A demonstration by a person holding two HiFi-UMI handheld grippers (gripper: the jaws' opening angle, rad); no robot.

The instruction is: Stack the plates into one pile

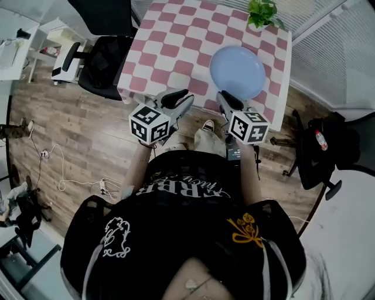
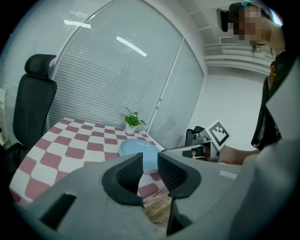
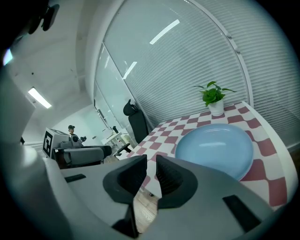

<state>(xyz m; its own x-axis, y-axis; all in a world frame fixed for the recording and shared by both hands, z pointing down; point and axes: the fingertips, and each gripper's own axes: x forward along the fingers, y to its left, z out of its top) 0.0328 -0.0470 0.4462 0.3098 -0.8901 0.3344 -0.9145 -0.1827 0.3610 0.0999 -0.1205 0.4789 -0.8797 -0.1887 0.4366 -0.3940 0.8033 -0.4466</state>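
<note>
A light blue plate lies on the pink-and-white checked table, near its front right corner. In the left gripper view the plate seems to rest on another rim; how many lie there I cannot tell. Both grippers hover side by side just off the table's front edge, short of the plate. My left gripper has a narrow gap between its jaws with nothing in it. My right gripper stands the same way, empty, with the plate ahead to its right.
A small potted plant stands at the table's far right corner. A black office chair sits left of the table, another dark chair to the right. Wooden floor with cables lies below, and blinds cover the windows behind.
</note>
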